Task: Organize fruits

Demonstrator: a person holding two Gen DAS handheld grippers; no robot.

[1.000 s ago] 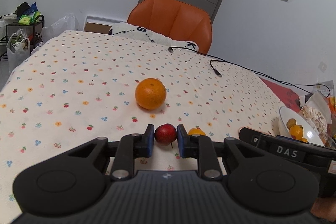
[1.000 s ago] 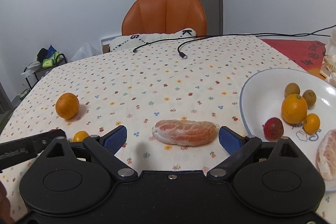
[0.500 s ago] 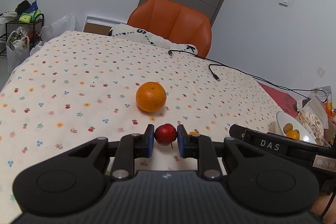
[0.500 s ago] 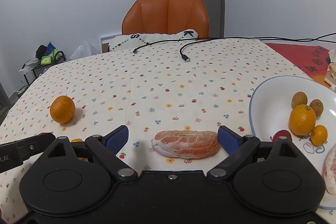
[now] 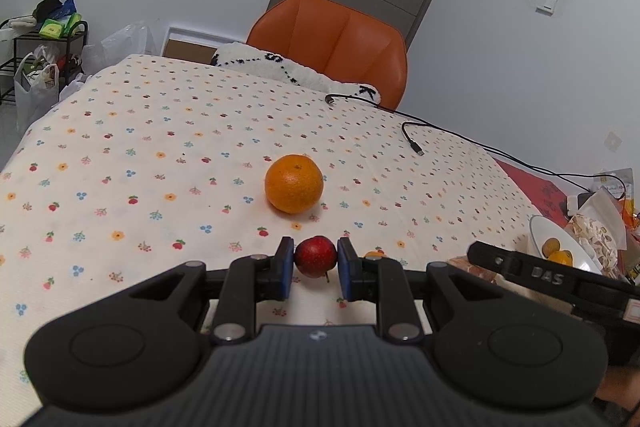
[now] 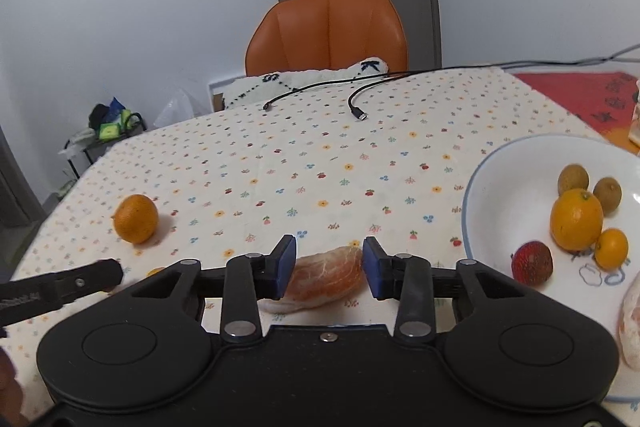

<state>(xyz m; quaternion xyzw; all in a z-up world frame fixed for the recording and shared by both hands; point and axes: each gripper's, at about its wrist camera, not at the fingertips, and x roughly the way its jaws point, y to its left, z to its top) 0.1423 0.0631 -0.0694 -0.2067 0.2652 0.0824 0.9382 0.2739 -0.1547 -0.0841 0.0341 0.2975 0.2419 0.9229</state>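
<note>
Left gripper [image 5: 316, 267]: jaws clamped on a small round red fruit [image 5: 316, 256], blue pads touching its two sides. Whether the fruit is lifted off the surface cannot be told.

Right gripper [image 6: 329, 267]: jaws part-way closed around a peeled pinkish-orange citrus segment [image 6: 326, 277] lying on the surface; a sliver of gap seems to show at each pad, so a firm hold cannot be confirmed.

Surface: flower-printed cream cloth [image 5: 160, 163].

Loose items: one large round orange [image 5: 294, 189] just beyond the left gripper; one small orange fruit [image 5: 374, 254], mostly hidden behind the left gripper's right finger.

Destination: white shallow bowl [image 6: 504, 187] at the right, holding two brownish round fruits, one orange, one small orange fruit, one red fruit and part of a peeled segment at the edge of view.

Other: two black cables [image 6: 360, 103] at the far end; orange chair [image 6: 328, 27] beyond.

Risks, as judged:
- The segment is soft; a hard squeeze could tear it or press out juice onto the cloth.
- The red fruit is round and smooth; a tilt in carrying could let it slip and roll.
- The two grippers sit close together; both heading for the bowl could collide or knock the small orange fruit.
</note>
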